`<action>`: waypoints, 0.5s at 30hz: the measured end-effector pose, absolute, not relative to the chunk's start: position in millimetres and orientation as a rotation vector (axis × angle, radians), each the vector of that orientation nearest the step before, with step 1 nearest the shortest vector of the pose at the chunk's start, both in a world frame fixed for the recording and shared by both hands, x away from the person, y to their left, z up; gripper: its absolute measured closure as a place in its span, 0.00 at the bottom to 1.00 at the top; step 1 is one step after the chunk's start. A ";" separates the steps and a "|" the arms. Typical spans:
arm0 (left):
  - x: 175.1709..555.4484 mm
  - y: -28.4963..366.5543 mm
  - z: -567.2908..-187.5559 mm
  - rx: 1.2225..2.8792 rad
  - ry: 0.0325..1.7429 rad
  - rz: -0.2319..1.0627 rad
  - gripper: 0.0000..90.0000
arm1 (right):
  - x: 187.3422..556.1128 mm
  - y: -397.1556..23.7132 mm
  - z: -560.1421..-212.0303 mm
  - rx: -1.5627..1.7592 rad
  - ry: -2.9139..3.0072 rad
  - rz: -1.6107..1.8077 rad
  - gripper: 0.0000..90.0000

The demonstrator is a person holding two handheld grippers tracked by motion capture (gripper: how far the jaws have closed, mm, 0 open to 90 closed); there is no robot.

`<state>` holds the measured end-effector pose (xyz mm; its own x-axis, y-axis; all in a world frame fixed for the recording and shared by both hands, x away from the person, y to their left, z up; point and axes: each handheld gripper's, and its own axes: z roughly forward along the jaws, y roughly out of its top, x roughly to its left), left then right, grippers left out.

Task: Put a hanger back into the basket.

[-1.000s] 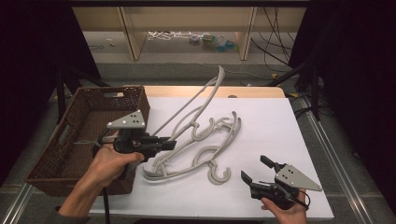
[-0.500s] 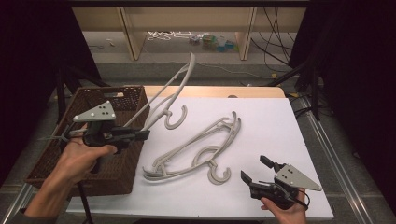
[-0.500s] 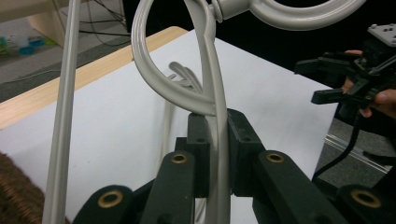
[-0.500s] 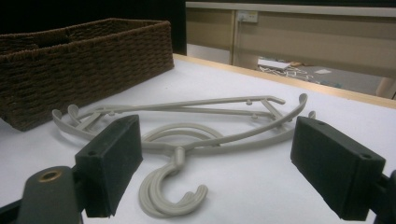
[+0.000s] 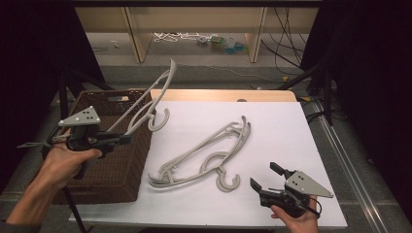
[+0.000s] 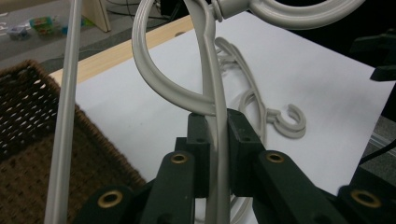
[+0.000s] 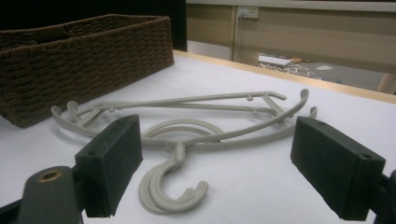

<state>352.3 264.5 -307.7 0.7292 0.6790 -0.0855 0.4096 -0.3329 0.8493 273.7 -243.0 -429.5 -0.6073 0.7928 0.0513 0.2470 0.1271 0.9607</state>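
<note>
My left gripper (image 5: 124,138) is shut on one grey plastic hanger (image 5: 167,77), held up in the air above the right rim of the brown wicker basket (image 5: 111,170). In the left gripper view the jaws (image 6: 217,135) pinch the hanger's thin bar (image 6: 212,84), with its hook curving overhead. A small pile of the same grey hangers (image 5: 209,150) lies on the white table sheet. My right gripper (image 5: 265,174) rests near the front right, open, with nothing between its pads (image 7: 112,163). It faces the pile (image 7: 187,112) and its hook.
The basket (image 7: 84,60) stands at the table's left edge. The white sheet (image 5: 291,126) has bare room to the right of the pile. A wooden strip runs along the far edge, with shelving and cables beyond. Dark stands flank the table.
My left gripper has carried the hanger leftward, from above the pile to over the basket's rim. The right gripper has stayed put.
</note>
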 end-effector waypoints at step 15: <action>352.9 319.3 -327.2 2.000 0.912 0.424 0.90 | 274.8 -242.3 -430.3 1.005 1.920 1.502 0.19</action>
